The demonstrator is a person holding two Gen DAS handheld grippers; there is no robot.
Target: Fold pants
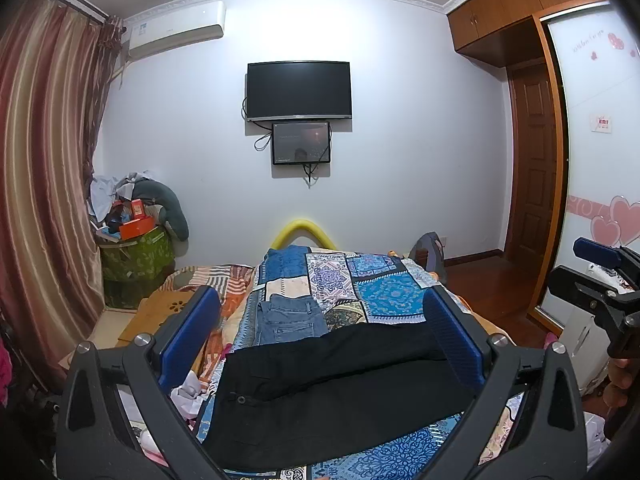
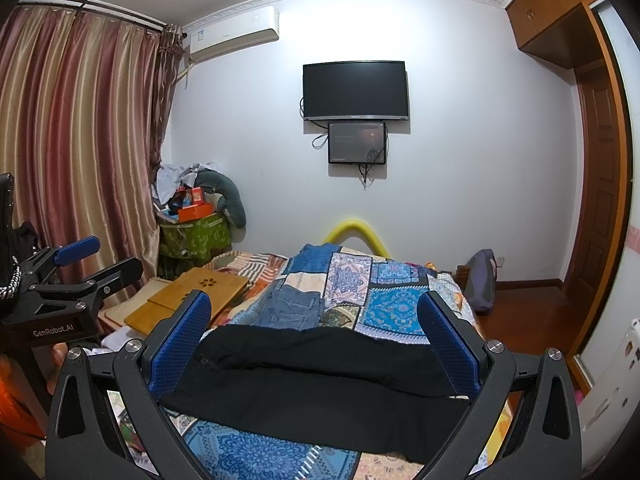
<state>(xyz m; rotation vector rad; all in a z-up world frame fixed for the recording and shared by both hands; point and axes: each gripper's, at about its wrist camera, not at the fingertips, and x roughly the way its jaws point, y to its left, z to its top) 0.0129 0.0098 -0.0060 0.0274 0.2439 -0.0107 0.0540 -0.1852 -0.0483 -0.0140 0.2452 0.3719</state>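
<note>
Black pants [image 1: 332, 392] lie spread across the near end of the patchwork bedspread [image 1: 380, 292], waistband with a button toward the left; they also show in the right wrist view [image 2: 320, 384]. My left gripper [image 1: 320, 312] is open and empty, hovering above the pants. My right gripper [image 2: 314, 312] is open and empty too, above the pants' right part. Each gripper shows in the other's view: the right gripper at the far right [image 1: 600, 280], the left gripper at the far left [image 2: 80, 268].
Folded blue jeans [image 1: 290, 318] lie further up the bed. A wooden lap tray [image 2: 188, 300] rests on the bed's left side. White clothes [image 1: 188, 394] lie at the left edge. A cluttered green box [image 1: 136, 252] stands by the curtain. A backpack [image 2: 482, 280] sits right of the bed.
</note>
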